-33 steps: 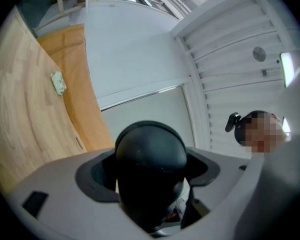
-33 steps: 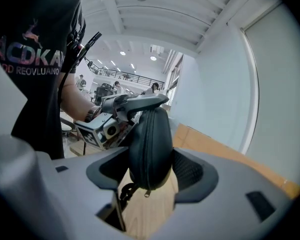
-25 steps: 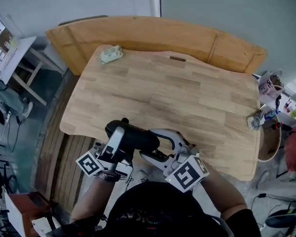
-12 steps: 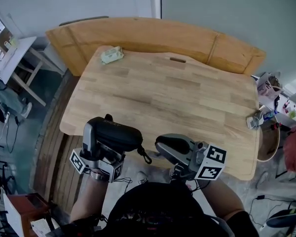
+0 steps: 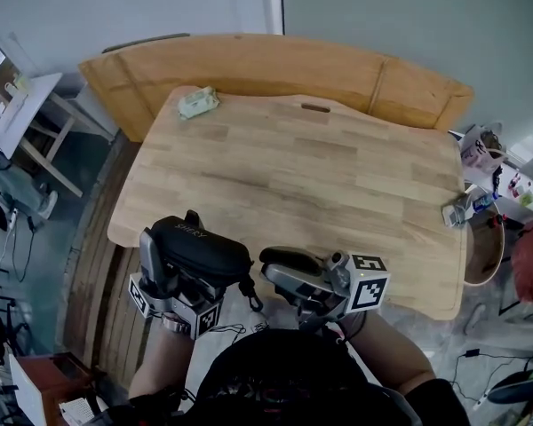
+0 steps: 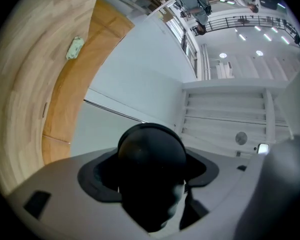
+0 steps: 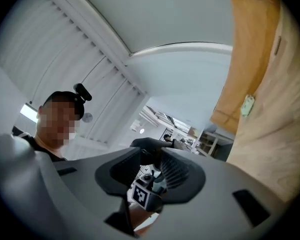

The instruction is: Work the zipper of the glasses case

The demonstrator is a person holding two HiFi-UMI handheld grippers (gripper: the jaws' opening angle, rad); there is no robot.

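- Black glasses case (image 5: pixel 202 245) held up off table (image 5: pixel 338 176), over its near edge by left corner, zipper pull (image 5: pixel 250 293) dangling.
- At left gripper (image 5: pixel 179 263), fingers wide, clamped round case to steady it.
- At right gripper (image 5: pixel 280 269), fingers half shut, just been closing, empty; probably lining up on pull.

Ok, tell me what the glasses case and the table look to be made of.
Glasses case: probably a stiff shell covered in black fabric or faux leather. It looks matte with a faint sheen, has pale lettering on top, and keeps its rounded shape.
Table: light wood or wood-look laminate with a smooth satin finish. Grain streaks and plank-like strips are visible.
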